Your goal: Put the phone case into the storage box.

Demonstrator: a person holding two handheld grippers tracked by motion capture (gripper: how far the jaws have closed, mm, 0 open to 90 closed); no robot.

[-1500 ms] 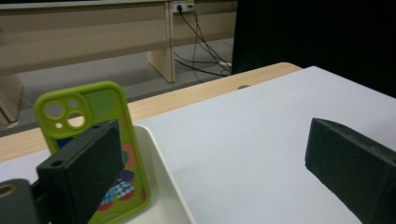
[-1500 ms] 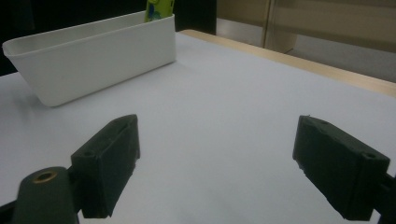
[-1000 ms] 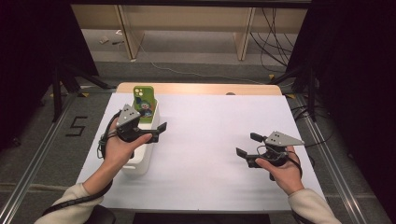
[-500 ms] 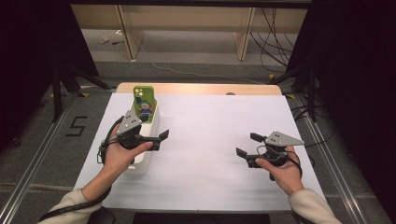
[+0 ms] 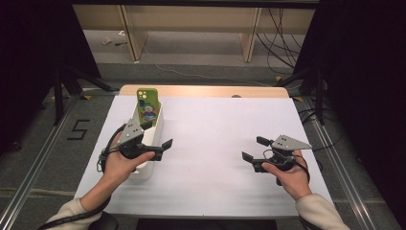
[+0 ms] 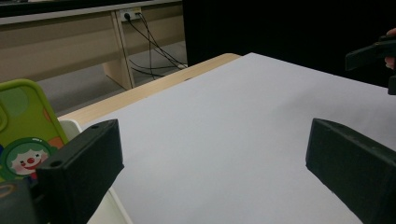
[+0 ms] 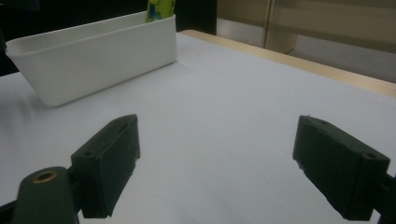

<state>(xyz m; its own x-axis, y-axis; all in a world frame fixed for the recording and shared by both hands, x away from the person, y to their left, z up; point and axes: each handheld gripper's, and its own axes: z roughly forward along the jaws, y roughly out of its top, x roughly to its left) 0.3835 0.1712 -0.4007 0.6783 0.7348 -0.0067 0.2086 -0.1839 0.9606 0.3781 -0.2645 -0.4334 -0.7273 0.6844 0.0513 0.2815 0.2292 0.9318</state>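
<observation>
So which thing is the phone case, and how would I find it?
Start at the white-covered table and look along its left side for the long white bin. The phone case stands upright at the bin's far end, poking above the rim. It is the only brightly coloured thing there: lime green, with a cartoon clown on it.

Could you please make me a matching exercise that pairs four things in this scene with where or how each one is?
Things:
1. phone case
2. white bin
3. left hand-held gripper
4. right hand-held gripper

Descriptions:
A. open, above the bare sheet at the right
B. stands upright in the bin's far end
C. open, above the bin
D. sits on the sheet at the left

Pairs: 1-B, 2-D, 3-C, 4-A
</observation>
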